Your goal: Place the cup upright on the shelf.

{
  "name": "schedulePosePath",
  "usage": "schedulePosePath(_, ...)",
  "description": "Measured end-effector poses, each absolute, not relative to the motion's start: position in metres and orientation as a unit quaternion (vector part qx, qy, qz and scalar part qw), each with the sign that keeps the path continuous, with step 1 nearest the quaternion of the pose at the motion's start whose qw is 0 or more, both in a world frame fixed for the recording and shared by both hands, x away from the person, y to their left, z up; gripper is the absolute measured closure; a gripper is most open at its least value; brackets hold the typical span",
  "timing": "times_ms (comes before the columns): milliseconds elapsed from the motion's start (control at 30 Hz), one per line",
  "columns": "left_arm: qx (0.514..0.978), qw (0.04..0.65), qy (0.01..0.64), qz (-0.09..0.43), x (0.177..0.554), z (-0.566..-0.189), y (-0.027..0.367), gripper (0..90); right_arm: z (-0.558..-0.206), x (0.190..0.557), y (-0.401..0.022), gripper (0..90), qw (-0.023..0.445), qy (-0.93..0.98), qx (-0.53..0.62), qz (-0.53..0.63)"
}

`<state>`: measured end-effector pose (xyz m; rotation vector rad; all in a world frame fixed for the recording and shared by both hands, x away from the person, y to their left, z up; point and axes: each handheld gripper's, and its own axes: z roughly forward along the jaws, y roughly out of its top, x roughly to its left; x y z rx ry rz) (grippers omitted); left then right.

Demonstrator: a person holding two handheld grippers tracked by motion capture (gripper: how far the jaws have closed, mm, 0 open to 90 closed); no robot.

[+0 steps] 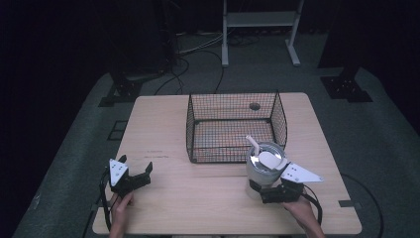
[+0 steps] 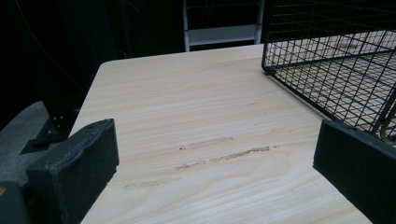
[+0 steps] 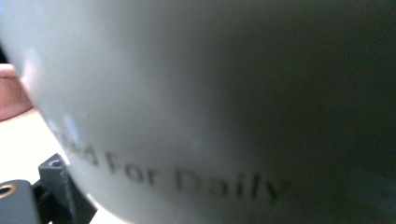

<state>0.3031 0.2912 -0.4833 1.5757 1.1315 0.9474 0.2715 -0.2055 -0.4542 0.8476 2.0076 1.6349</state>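
Overhead, I see my left gripper (image 1: pixel 134 174) resting low on the near left of the wooden surface (image 1: pixel 208 198), jaws spread wide with nothing between them. My right gripper (image 1: pixel 262 191) sits at the near right, closed on the base of a pale cup (image 1: pixel 265 166) with a scoop in it, just in front of the wire basket (image 1: pixel 235 126).

Left gripper view: both jaws stand far apart over bare wood, basket ahead to the right.

Right gripper view: the cup's wall, very close, printed "For Daily".
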Motion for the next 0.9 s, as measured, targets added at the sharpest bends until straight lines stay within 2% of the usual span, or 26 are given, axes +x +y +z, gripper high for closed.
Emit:
schedulePosePath(567,0.644,0.472,0.462,0.387,0.3031,-0.4833,0.2913,0.0,-0.4577,0.2729,-0.2035,5.4,0.223,0.711,0.298,0.597)
schedulePosePath(833,0.643,0.474,0.463,0.385,0.3032,-0.4832,0.2918,0.0,-0.4558,0.2706,-0.2036,5.5,0.220,0.719,0.287,0.594)
schedulePosePath(900,0.643,0.474,0.463,0.385,0.3032,-0.4833,0.2917,0.0,-0.4561,0.2701,-0.2044,5.6,0.205,0.720,0.287,0.597)
